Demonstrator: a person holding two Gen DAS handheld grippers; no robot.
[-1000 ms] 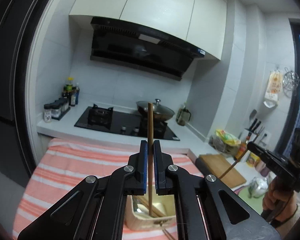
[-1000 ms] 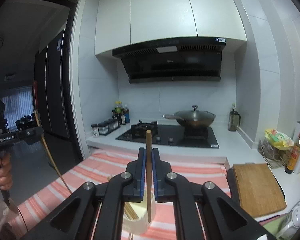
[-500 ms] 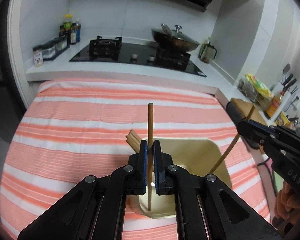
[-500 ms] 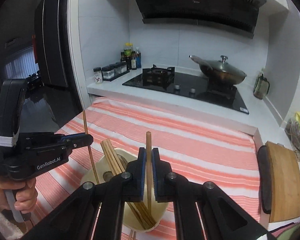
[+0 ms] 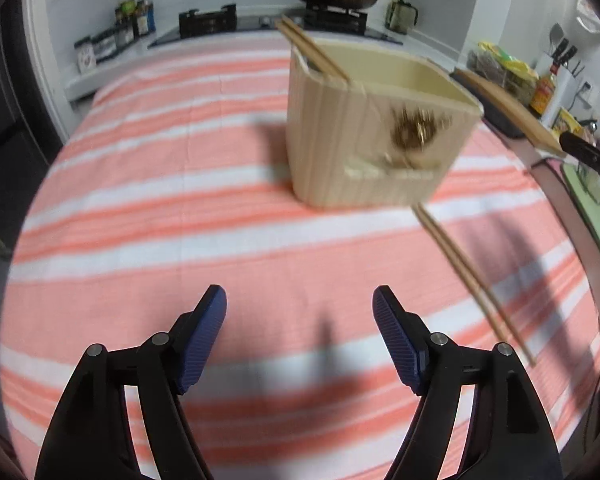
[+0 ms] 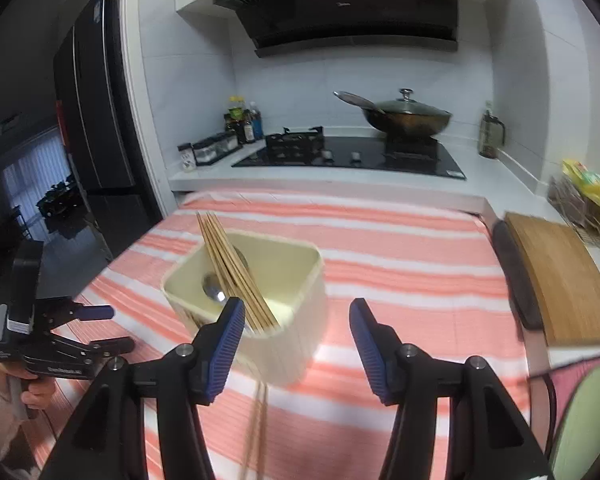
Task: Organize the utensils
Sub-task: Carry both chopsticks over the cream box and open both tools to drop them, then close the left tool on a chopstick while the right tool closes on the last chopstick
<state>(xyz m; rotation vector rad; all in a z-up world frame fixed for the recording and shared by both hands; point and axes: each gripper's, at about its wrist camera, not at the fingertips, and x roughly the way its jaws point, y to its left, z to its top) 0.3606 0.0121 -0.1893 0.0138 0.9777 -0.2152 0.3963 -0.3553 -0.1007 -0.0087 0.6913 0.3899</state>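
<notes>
Both sets of tongs are opening now with nothing between their pads: the left tongs (image 5: 299, 336) are gaping wide over the striped cloth (image 5: 160, 208) on the worktop, the right tongs (image 6: 297, 336) somewhat less so, just in front of the holder (image 6: 284, 316). A second ago each was pinching one upright chopstick above that cream holder; those sticks are now leaning inside with the bundle (image 6: 236, 268), so that pair is put away. Two chopsticks (image 5: 472, 280) are still lying loose on the cloth beside the holder, waiting to be gathered. Beyond, the hob and lidded wok (image 6: 406, 114) are sitting idle. White lettering on the left tongs' body (image 6: 52, 368) is showing too blurred to read here.
</notes>
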